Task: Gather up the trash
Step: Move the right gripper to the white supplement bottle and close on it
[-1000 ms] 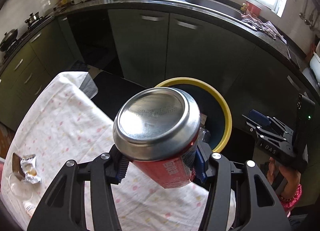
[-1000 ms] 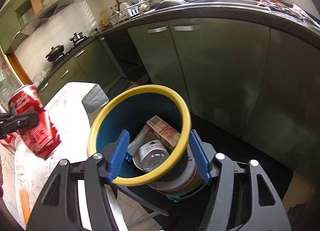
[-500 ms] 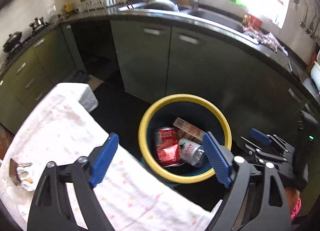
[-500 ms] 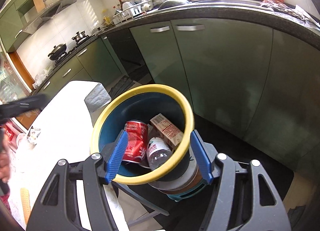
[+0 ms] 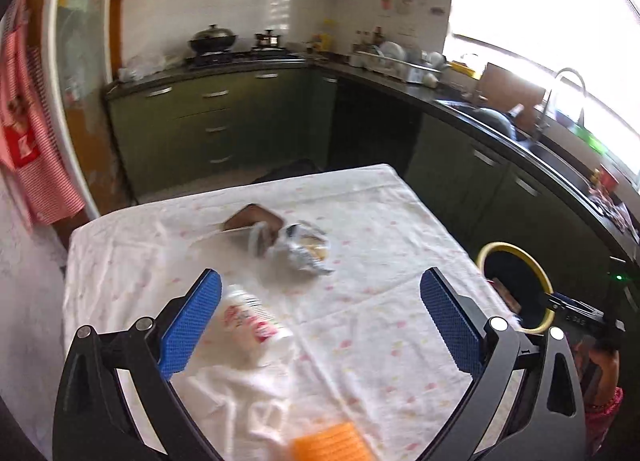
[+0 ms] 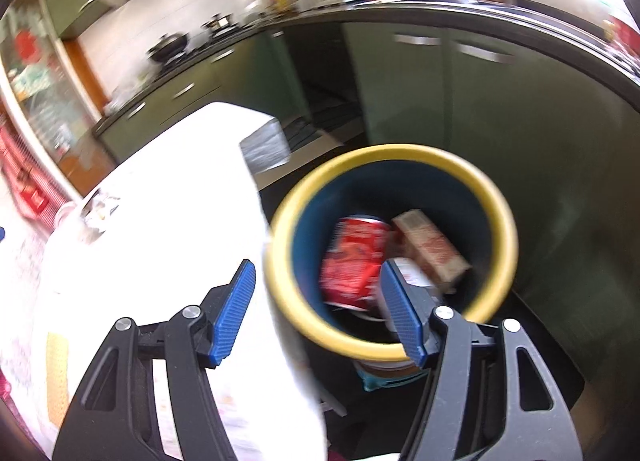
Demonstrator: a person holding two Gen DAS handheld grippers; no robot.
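Right wrist view: the red soda can (image 6: 354, 261) is lying inside the yellow-rimmed bin (image 6: 504, 221), long axis slanting, top end toward the cabinets. I'm holding the right gripper (image 6: 318, 307) and left gripper (image 5: 320, 321) spread wide, both empty; a small white bottle (image 5: 250, 319) is lying near the left one.

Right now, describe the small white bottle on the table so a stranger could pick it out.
On the table with the white cloth, look at the near edge, by the left gripper. The bottle lies on its side beside the left blue pad, nearer than the crumpled foil wrapper. Only it is white plastic with red print.
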